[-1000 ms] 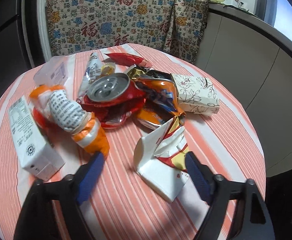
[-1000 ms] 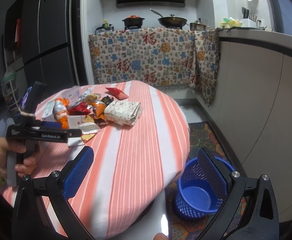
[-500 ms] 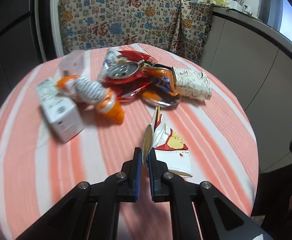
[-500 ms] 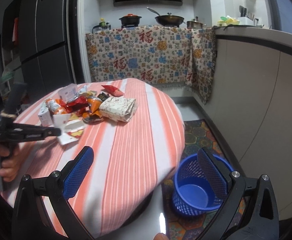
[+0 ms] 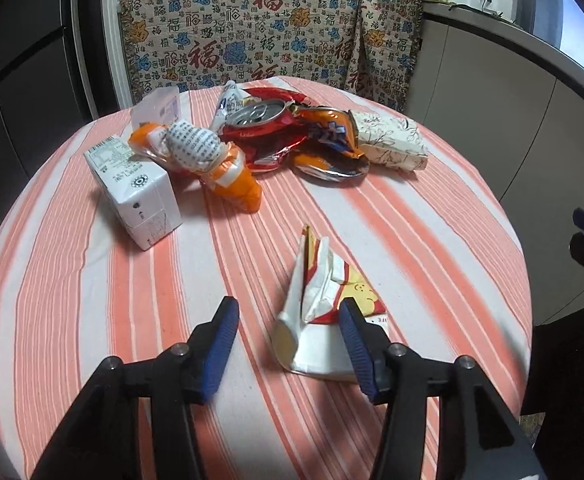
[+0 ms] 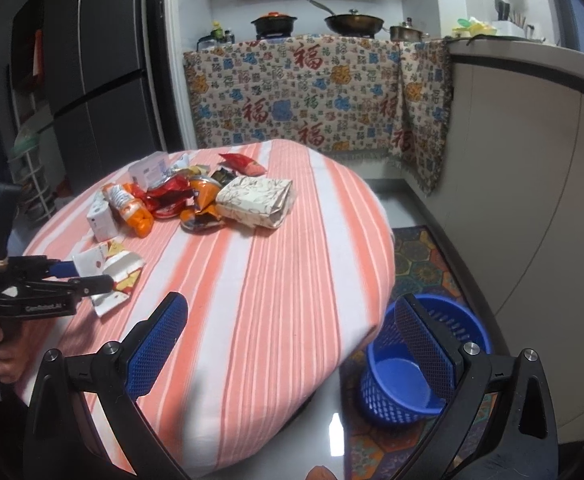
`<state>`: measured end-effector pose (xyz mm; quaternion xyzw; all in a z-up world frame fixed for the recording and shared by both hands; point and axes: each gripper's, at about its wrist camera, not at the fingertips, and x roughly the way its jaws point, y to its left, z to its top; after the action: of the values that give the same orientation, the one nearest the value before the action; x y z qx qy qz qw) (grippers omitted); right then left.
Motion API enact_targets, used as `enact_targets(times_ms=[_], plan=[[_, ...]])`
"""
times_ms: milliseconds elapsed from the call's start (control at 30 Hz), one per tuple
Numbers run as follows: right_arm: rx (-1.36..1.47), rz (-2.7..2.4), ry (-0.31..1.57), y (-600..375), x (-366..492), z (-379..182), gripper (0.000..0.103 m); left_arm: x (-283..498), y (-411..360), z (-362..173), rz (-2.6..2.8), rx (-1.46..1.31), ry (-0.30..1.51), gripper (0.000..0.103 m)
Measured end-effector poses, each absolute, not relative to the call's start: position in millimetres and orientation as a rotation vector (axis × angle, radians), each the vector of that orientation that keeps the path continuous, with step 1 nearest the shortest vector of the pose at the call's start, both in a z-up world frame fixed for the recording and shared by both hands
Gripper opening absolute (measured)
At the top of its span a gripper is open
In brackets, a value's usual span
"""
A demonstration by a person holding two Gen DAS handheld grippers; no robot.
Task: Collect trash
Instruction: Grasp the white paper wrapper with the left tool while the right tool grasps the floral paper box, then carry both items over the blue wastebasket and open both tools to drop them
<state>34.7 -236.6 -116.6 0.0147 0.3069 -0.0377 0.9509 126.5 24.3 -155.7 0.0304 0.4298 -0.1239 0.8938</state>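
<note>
Now the left gripper – jaws just opening – straddles the crumpled carton.

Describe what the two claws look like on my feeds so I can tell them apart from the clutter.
Both are alike. The left claw and right claw have black angular linkage arms with silver round pivot bolts, ending in blue cross-hatched pads. Seen from the right wrist view, the left claw sits on a black pistol-style handle with small white lettering along its side and a tan band wrapped around the upright bar.
</note>
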Motion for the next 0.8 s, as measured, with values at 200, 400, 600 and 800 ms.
enact_targets(times_ms=[200,400,600,800], plan=[[-0.041,0.1,0.713,-244,108,-128,0.103,134,28,-157,-0.268,0.027,0.893,0.057],[-0.14,0.26,0.875,-251,199,-172,0.103,129,25,-156,-0.26,0.055,0.883,0.057],[-0.289,0.386,0.873,-243,243,-157,0.103,125,27,-152,-0.284,0.057,0.889,0.055],[-0.392,0.502,0.976,-219,277,-164,0.102,127,21,-153,-0.321,0.042,0.92,0.026]])
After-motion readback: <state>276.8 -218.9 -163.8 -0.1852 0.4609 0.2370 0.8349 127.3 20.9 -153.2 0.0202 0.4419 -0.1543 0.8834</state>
